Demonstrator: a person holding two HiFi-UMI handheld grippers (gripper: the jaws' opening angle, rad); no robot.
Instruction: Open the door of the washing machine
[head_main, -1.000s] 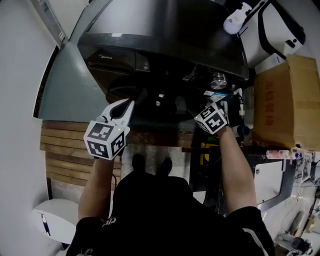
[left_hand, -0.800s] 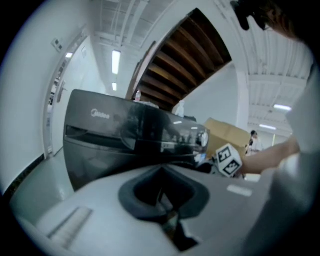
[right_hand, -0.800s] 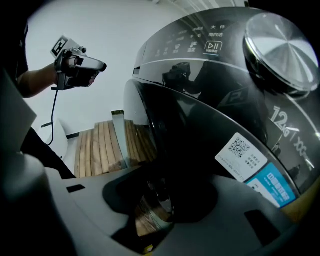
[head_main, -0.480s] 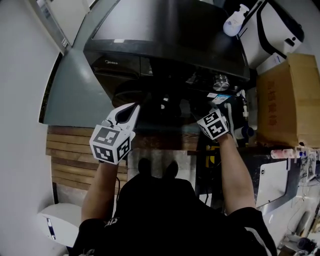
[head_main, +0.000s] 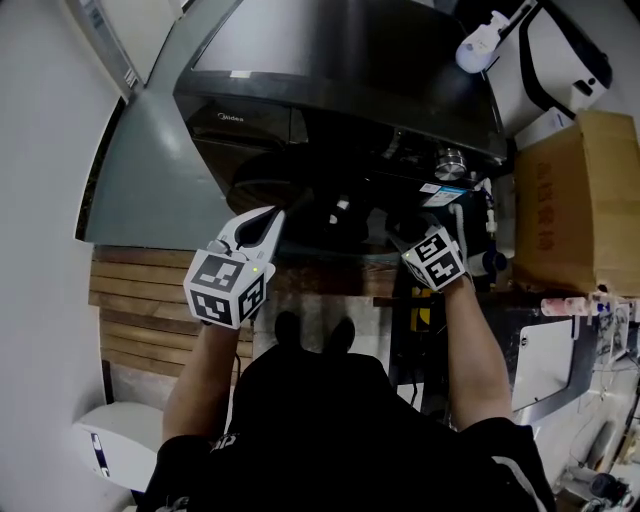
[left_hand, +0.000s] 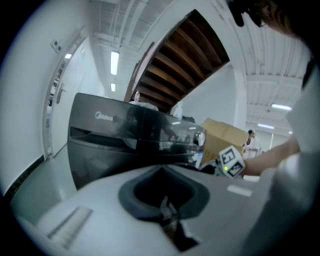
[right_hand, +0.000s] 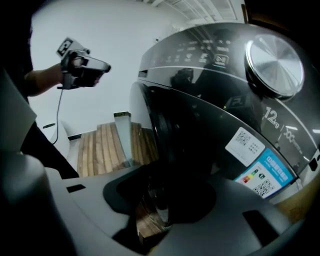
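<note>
- One dark washing machine (head_main: 340, 60) fills the top of our head view, its front turned toward us, with wooden slats (head_main: 150, 290) showing below it on the left.
- Its round door (head_main: 300, 195) sits on that front, between our two grippers. Over the last second our right gripper (right_hand: 159, 207) has drawn slightly back toward us. A pale sliver now shows along the door's near edge. We judge the door is just coming off its seal, with nearly all of the swing still to do.
- Our right forearm (head_main: 475, 350) reaches almost straight ahead to the door's right edge, so a continued pull back and outward looks like the natural next move.
- Our left forearm (head_main: 200, 370) is raised on the other side, carrying its tool in front of the door's left part and clear of the machine.
- Seen from its own view, the right gripper has its jaws closed on the door's dark rim, which runs down into them.
- Our left gripper (head_main: 262, 225) has its jaws pressed together on nothing, with the tips aimed at the machine front, and takes no part in the pull.
</note>
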